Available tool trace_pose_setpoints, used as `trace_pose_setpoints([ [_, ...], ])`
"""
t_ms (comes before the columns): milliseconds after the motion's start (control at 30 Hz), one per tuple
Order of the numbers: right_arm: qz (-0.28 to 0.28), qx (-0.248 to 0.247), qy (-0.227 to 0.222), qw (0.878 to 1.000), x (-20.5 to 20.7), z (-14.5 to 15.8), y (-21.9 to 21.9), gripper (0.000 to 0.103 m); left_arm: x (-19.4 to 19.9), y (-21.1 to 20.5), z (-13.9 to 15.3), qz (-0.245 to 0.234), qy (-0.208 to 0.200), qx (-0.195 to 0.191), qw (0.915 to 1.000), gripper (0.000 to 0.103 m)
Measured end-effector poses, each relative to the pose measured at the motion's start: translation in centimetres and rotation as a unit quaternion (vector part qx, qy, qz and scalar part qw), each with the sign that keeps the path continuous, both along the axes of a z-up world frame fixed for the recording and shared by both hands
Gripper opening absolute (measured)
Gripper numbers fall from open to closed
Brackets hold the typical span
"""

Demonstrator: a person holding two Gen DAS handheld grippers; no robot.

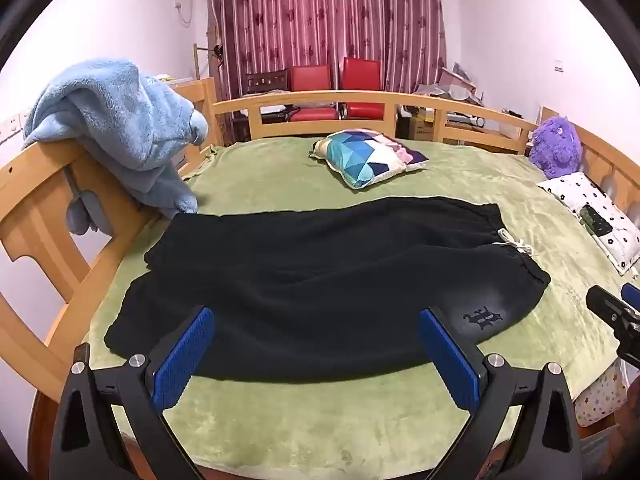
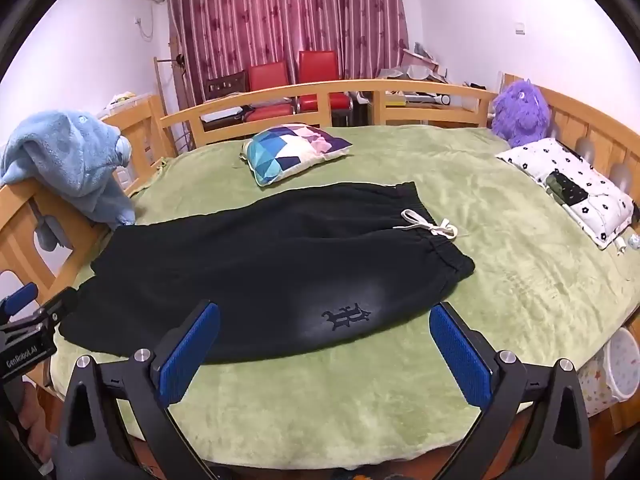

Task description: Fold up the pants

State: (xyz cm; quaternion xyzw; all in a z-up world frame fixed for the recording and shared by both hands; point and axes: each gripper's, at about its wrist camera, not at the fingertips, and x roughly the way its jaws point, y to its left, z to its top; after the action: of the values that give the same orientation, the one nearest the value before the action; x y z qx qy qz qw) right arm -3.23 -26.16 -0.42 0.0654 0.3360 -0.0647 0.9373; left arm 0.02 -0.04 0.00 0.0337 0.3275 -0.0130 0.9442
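The black pants [image 1: 320, 280] lay flat across the green bed cover [image 1: 320, 412], waistband right, hems left, and both the left tool [image 1: 316, 330] and right tool [image 2: 325, 326] hovered spread wide and empty over the near edge. Best to pinch that near edge at two well-apart spots and carry it evenly to the far edge. Around them: a patterned cushion [image 1: 370, 156], a blue blanket [image 1: 116, 128] on the wooden rail, and red curtains [image 1: 324, 16] beyond.

White walls, maroon curtains [image 1: 324, 16], red chairs [image 2: 296, 80] behind a wooden bed rail [image 1: 320, 100].

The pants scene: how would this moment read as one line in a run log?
stage: before first fold | black pants: spread flat on green bed cover | left gripper: open, empty | right gripper: open, empty
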Motion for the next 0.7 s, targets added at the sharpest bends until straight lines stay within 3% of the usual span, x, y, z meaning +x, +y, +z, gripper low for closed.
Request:
trace_pose_setpoints([
  [67, 0.004, 0.009, -0.008, 1.000, -0.2, 0.2, 0.0, 0.103, 0.3, -0.1, -0.2, 0.003, 0.005, 0.004, 1.0000, 0.103],
  [133, 0.011, 0.017, -0.035, 0.999, -0.7, 0.6, -0.2, 0.103, -0.4, -0.3, 0.0, -0.001, -0.015, 0.006, 0.9999, 0.103],
  [333, 0.004, 0.036, -0.005, 0.999, 0.5, -0.2, -0.6, 0.103, 0.0, 0.9, 0.1, -0.001, -0.008, -0.031, 0.9995, 0.103],
  [700, 0.012, 0.032, 0.002, 0.999, 3.2, -1.7, 0.5, 0.103, 0.9, 0.5, -0.3, -0.003, -0.015, -0.026, 0.9995, 0.103],
])
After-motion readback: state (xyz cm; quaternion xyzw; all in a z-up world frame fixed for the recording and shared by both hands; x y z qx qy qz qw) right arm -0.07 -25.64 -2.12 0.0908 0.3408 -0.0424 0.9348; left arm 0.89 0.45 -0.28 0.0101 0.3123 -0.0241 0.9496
